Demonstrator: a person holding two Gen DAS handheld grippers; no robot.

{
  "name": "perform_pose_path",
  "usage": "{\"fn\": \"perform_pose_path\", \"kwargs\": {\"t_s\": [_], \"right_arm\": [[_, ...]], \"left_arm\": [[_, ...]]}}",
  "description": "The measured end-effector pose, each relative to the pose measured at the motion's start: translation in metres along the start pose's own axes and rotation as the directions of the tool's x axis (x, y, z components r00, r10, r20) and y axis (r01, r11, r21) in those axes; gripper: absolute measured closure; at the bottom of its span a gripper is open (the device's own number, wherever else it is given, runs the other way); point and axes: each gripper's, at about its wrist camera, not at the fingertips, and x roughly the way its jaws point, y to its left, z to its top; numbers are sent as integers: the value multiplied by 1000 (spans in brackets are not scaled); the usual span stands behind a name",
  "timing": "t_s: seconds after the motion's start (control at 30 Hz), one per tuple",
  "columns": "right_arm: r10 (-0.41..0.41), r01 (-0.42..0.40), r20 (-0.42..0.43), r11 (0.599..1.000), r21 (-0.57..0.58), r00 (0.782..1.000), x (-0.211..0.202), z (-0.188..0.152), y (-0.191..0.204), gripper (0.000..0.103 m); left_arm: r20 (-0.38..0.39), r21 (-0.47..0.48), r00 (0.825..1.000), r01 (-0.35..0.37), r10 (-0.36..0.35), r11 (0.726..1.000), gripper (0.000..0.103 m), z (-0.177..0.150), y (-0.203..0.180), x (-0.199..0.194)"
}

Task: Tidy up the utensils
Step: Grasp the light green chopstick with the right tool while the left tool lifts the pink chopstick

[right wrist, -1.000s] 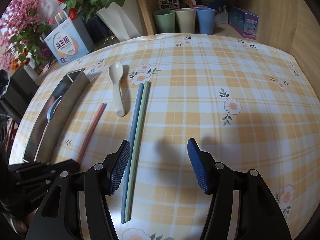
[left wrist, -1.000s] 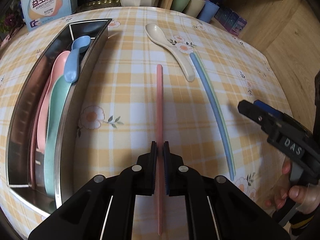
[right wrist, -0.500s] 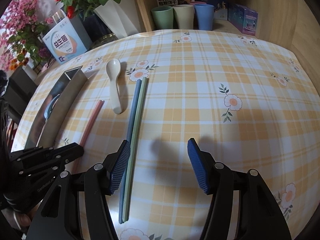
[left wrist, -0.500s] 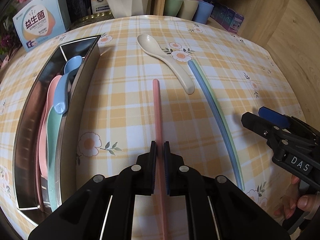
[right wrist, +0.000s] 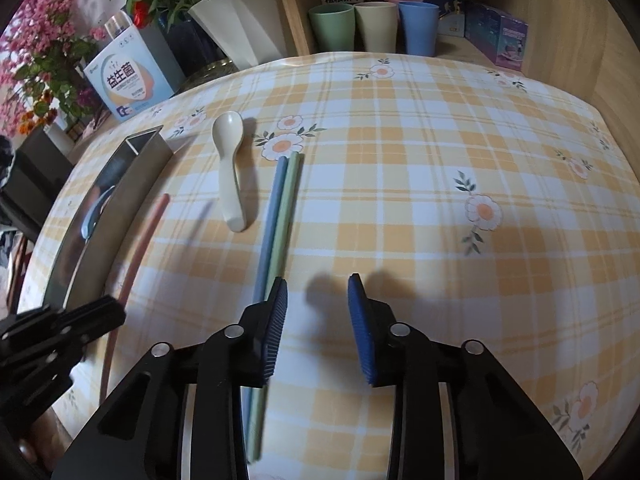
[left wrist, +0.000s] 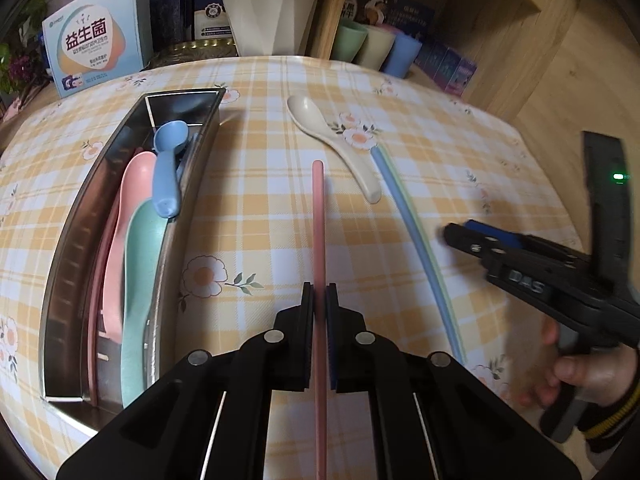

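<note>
My left gripper (left wrist: 319, 300) is shut on a pink chopstick (left wrist: 318, 220), which hangs just above the checked tablecloth and points away from me. To its left is a long steel tray (left wrist: 70, 248) holding a blue spoon (left wrist: 166, 176), a pink spoon (left wrist: 132, 184) and a green spoon (left wrist: 140, 280). A cream spoon (left wrist: 332, 136) and a blue-and-green chopstick pair (left wrist: 420, 240) lie to its right. My right gripper (right wrist: 318, 292) is closing with nothing between its pads. The chopstick pair (right wrist: 276, 220) runs just left of and under its left finger.
Three cups (right wrist: 374, 26) stand on a wooden shelf at the back. A white plant pot (left wrist: 264, 12) and a blue-and-white box (left wrist: 96, 48) stand behind the tray. A wooden wall (left wrist: 560, 80) borders the table's right side. A hand (left wrist: 584, 372) grips the right tool.
My left gripper has risen with the pink chopstick, lifting it off the cloth. The right gripper's jaws have narrowed a good deal, and it has stayed in place.
</note>
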Motion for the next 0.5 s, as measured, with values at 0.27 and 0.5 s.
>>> {"fn": "perform_pose_path", "kwargs": {"t_s": [0.27,0.5], "right_arm": [[-26,25,-19,1000,-15,999,18,13,17,81],[-79,78,-38,996,-46,996,29,19,33,86]], "left_arm": [[-1,-12,999,39,-39,999,97,-7,2,-7],[1,-26,999,54,-54,998,97,-9,10,-10]]}}
